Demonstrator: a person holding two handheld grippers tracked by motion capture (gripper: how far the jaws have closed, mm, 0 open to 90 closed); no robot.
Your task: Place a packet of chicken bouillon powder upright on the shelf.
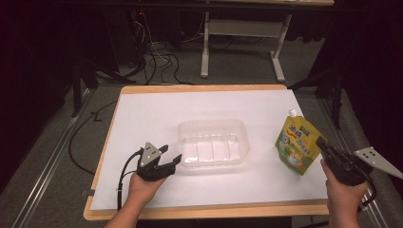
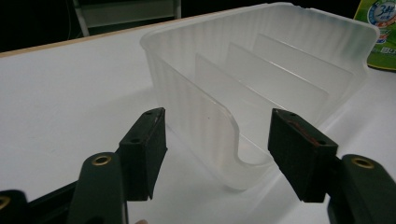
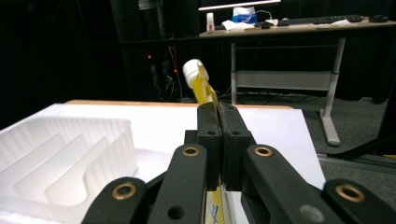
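From above, a clear tray (image 1: 214,142) sits mid-table (image 1: 142,114), the left gripper (image 1: 172,160) beside its near-left corner and a pouch (image 1: 297,142) standing at the right.

Left gripper view: jaws wide apart, empty, straddling the tray's corner (image 2: 219,140).

Right gripper view: the right gripper (image 3: 220,140) is clamped on the pouch's (image 3: 201,86) edge.

Black claws (image 2: 217,154) with brass screws, grey plates.
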